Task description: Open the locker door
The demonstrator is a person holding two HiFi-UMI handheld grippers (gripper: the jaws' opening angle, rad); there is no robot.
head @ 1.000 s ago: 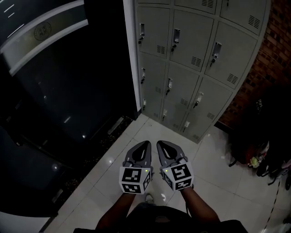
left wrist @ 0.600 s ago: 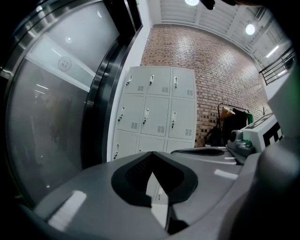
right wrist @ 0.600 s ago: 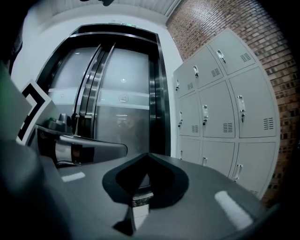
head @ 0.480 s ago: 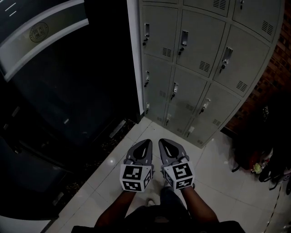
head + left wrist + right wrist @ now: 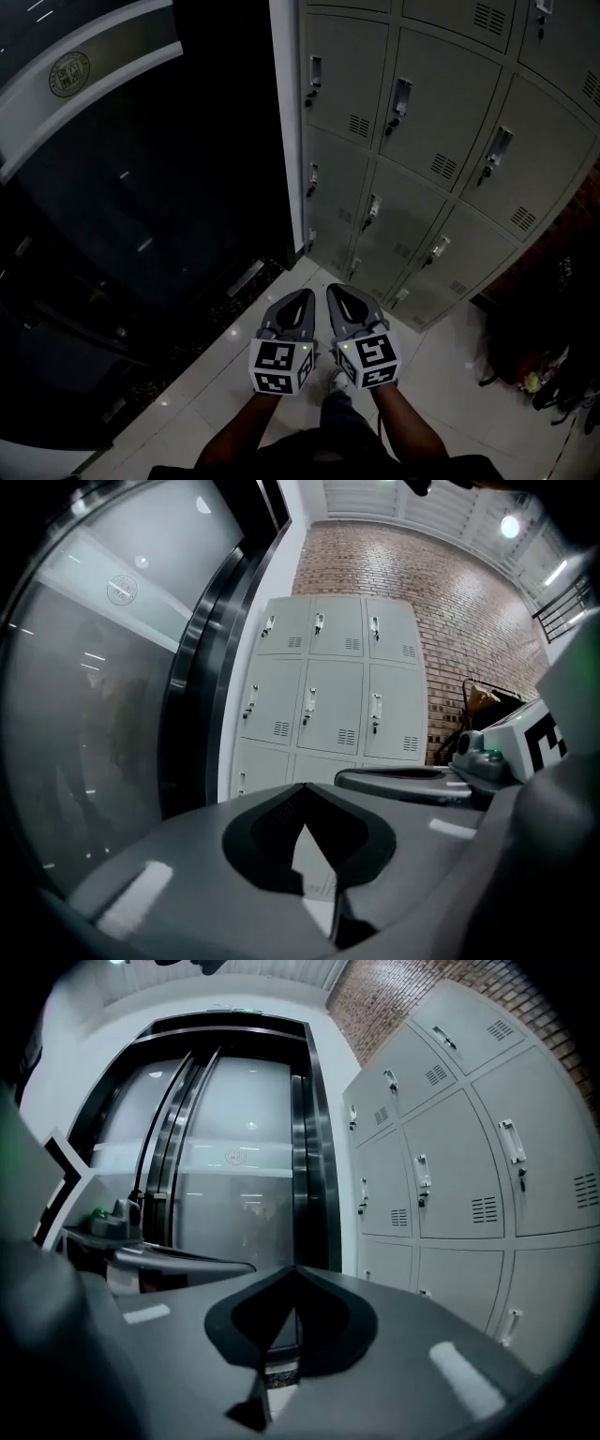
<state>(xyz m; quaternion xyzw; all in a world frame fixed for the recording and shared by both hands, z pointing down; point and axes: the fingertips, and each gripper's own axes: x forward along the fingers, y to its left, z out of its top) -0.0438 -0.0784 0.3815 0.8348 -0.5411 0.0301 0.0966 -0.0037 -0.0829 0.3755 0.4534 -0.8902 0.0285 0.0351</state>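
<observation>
A bank of grey lockers stands ahead and to the right, all doors closed, each with a small handle such as this locker handle. It also shows in the left gripper view as lockers and in the right gripper view as lockers. My left gripper and right gripper are side by side over the white floor, well short of the lockers. Both point roughly level. Both are shut with nothing between the jaws, as the left gripper and right gripper show in their own views.
A dark glass door with a black frame fills the left side. A brick wall rises behind the lockers. Dark bags lie on the floor at the right. White floor tiles run up to the lockers' foot.
Both grippers and the view have moved forward together towards the lockers, which now look larger and sit further right. The jaws stayed shut.
</observation>
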